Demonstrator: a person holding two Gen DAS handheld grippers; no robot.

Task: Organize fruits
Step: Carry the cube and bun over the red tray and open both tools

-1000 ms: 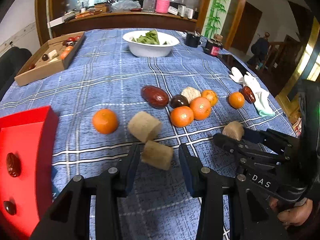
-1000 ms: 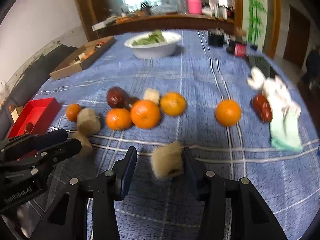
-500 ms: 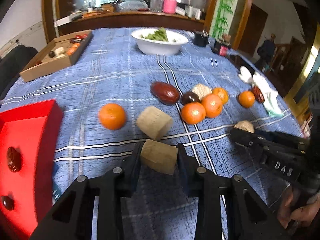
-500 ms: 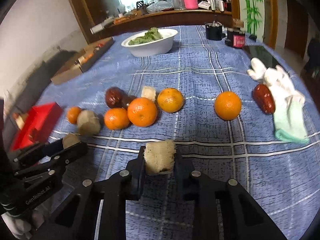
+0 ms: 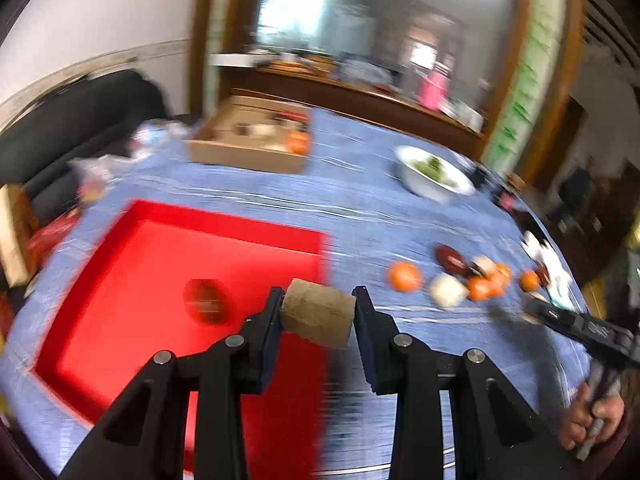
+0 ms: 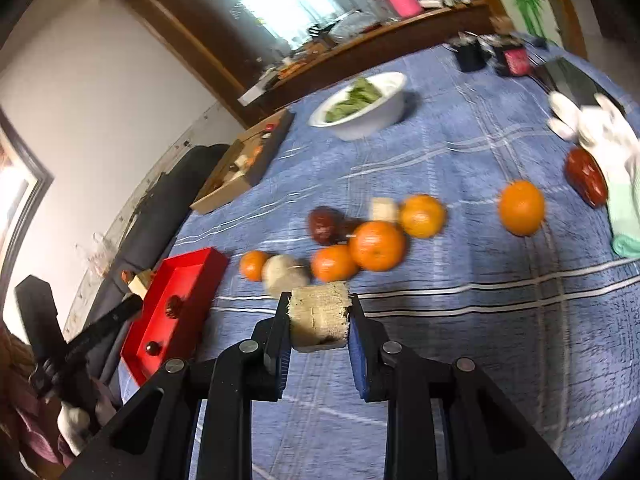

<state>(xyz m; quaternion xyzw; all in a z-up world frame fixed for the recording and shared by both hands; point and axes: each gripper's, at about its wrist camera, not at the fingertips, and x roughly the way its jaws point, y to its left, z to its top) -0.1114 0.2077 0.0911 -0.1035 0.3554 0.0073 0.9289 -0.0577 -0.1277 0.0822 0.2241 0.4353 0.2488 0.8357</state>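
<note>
My left gripper point(image 5: 317, 312) is shut on a tan cut chunk point(image 5: 318, 317) and holds it in the air by the right edge of the red tray point(image 5: 168, 236), which holds a dark red date point(image 5: 208, 301). My right gripper point(image 6: 319, 316) is shut on a pale fibrous chunk point(image 6: 319, 318) above the blue checked cloth point(image 6: 480, 320). Several oranges point(image 6: 376, 245), another chunk point(image 6: 285, 274) and dark red dates point(image 6: 325, 225) lie in a cluster ahead. The red tray shows at left in the right wrist view point(image 6: 176, 280).
A white bowl of greens point(image 6: 360, 106) and a cardboard box point(image 6: 244, 168) stand at the far side. White and green gloves point(image 6: 608, 152) and a red date point(image 6: 586, 176) lie at right. A dark sofa point(image 5: 80, 120) borders the table's left.
Both grippers have lifted their chunks off the cloth. The left one swung left to the red tray. The right one rose and tilted, still over the cloth.
</note>
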